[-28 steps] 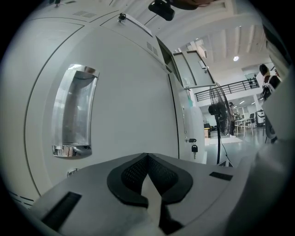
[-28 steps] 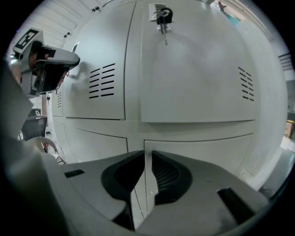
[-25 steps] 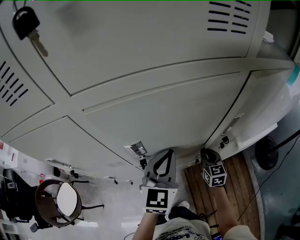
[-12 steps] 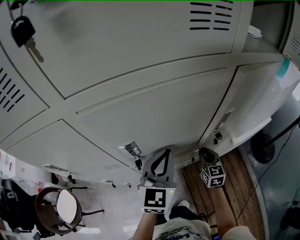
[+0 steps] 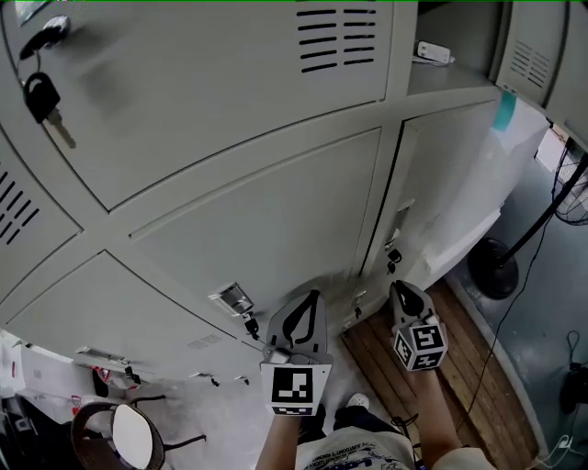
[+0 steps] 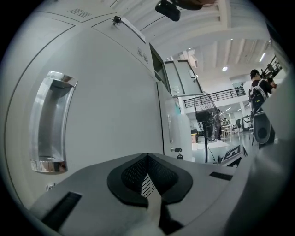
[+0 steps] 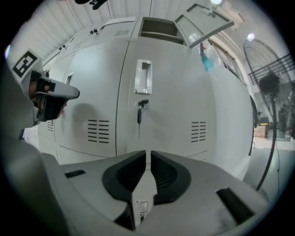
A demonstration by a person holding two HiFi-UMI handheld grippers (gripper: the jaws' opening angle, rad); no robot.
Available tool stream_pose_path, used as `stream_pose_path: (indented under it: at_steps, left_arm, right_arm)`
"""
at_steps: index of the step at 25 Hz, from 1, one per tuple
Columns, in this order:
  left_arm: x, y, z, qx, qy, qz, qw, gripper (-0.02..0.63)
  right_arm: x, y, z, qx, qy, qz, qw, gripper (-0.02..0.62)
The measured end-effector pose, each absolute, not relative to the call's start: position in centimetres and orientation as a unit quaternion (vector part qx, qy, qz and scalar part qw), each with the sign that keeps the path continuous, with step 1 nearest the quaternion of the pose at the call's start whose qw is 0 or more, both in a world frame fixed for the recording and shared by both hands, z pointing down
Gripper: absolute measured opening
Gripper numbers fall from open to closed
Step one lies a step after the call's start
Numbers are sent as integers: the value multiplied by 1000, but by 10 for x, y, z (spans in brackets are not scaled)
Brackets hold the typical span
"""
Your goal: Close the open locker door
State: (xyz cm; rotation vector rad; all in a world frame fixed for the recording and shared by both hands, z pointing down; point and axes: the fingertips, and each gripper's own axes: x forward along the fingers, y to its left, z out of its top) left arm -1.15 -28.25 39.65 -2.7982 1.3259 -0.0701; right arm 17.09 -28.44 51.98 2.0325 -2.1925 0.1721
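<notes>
Your left tongs (image 6: 147, 156) are closed, the pads meeting at the tip with nothing between them. A grey locker front stands close on their left, and a chrome handle (image 6: 50, 122) is set into it. Your right tongs (image 7: 148, 154) are all but closed too, with only a thin slit between the pads and nothing in it. They point at a shut door that carries a pull handle (image 7: 143, 76) and, under it, a key (image 7: 139, 113) hanging from the lock. In the head view both tongs sit side by side near the bottom edge of the lockers (image 5: 230, 211), the right ones above a strip of wooden flooring (image 5: 441, 367). The open door (image 5: 531, 57) is well apart from them at the top right corner of the lockers, swung out to the right with its vent slots showing. Beside it is its compartment (image 5: 459, 27), where a small white object (image 5: 432, 52) lies on the shelf. A teal tag (image 5: 504, 110) sits on the front just below that compartment; any print on it is too small to read. A black-headed key (image 5: 46, 99) hangs near the top left corner. A fan (image 5: 494, 268) stands past the right edge. Each cube (image 5: 296, 390) shows only black-and-white square markers, and the print on your shirt (image 5: 354, 456) is too blurred to read.
</notes>
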Motion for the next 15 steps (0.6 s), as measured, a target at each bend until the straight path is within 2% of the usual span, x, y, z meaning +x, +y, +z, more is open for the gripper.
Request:
stream_pose_path:
  at_steps: [15]
  left_arm:
    - [12,-282,376,-924,382,4,30,0]
  right_arm:
    - [188,-233,395,741,-671,-34,9,29]
